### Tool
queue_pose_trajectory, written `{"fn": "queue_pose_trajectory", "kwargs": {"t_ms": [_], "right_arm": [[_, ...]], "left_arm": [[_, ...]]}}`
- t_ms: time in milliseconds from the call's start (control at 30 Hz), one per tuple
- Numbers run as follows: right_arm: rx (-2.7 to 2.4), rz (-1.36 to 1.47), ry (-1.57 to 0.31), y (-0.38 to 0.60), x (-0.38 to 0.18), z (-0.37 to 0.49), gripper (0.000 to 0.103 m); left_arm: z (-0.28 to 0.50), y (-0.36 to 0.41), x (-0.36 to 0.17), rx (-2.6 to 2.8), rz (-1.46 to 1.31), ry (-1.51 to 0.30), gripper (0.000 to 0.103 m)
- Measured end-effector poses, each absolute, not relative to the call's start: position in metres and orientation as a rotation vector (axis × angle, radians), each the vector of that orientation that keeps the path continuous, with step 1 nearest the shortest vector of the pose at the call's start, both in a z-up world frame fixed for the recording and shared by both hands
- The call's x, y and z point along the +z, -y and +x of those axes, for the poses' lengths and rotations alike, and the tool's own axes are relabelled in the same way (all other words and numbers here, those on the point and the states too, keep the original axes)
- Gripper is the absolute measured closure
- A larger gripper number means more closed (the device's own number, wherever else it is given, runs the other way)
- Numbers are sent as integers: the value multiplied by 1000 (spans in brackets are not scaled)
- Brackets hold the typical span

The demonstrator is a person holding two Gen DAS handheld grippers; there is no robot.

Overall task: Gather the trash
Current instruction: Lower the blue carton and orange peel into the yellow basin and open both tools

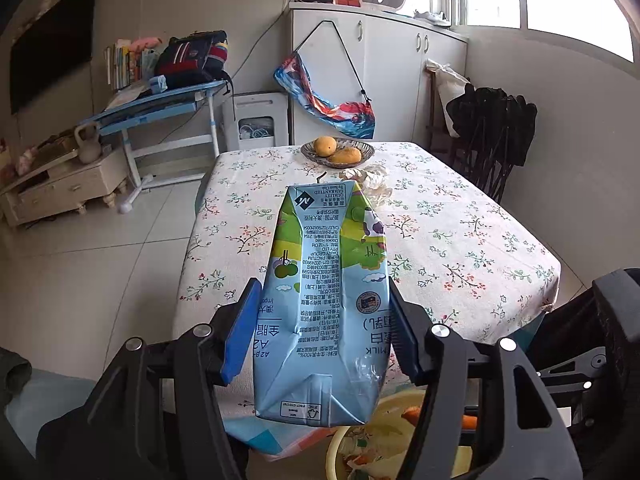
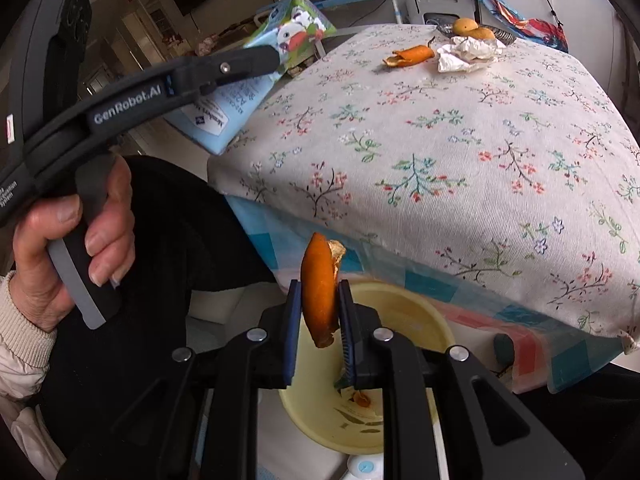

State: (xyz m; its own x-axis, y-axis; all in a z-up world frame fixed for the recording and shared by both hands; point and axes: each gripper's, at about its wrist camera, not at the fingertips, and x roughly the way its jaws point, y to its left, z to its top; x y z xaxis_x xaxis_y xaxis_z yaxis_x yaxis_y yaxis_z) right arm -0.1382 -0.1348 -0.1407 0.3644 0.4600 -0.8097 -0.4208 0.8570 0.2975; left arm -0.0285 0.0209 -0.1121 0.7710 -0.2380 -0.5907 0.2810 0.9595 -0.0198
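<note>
Orange peel [image 2: 319, 288] upright between right gripper's [image 2: 320, 304] clamped jaws, above yellow basin [image 2: 420, 312].

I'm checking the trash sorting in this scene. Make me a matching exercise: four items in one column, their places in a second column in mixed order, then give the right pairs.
Items
1. milk carton
2. orange peel strip
3. crumpled tissue
4. mangoes

Places
A. in the dish at the table's far end
B. between the right gripper's fingers, above the yellow bin
C. loose on the floral tablecloth, near the dish
D. between the left gripper's fingers

Pairs: 1-D, 2-B, 3-C, 4-A
</note>
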Motion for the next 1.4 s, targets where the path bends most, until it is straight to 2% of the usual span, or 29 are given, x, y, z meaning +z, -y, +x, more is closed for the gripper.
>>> {"fn": "queue_pose_trajectory", "kwargs": {"t_ms": [67,100,133,300,467,600,967,1400], "right_arm": [[550,29,-1074,135,-145,-141,74],[539,29,-1076,136,-146,-143,67],[534,33,-1076,138,-146,-145,65],[500,60,-1052,147,-142,-148,58],[434,129,-1009,165,-137,-142,55],[364,182,-939,181,-127,-140,49],[213,314,-801,223,-108,-139,43],[170,394,-729,243,-99,-142,42]], "left_arm": [[-33,-21,-113,-281,70,-630,46],[-35,-21,-113,-280,71,-630,46],[-37,-21,-114,-279,71,-630,46],[-43,-19,-115,-283,75,-634,46],[-41,-13,-115,-296,90,-639,46],[-44,-12,-117,-312,84,-653,46],[-63,17,-135,-417,131,-730,46],[-93,78,-201,-635,385,-1029,46]]}}
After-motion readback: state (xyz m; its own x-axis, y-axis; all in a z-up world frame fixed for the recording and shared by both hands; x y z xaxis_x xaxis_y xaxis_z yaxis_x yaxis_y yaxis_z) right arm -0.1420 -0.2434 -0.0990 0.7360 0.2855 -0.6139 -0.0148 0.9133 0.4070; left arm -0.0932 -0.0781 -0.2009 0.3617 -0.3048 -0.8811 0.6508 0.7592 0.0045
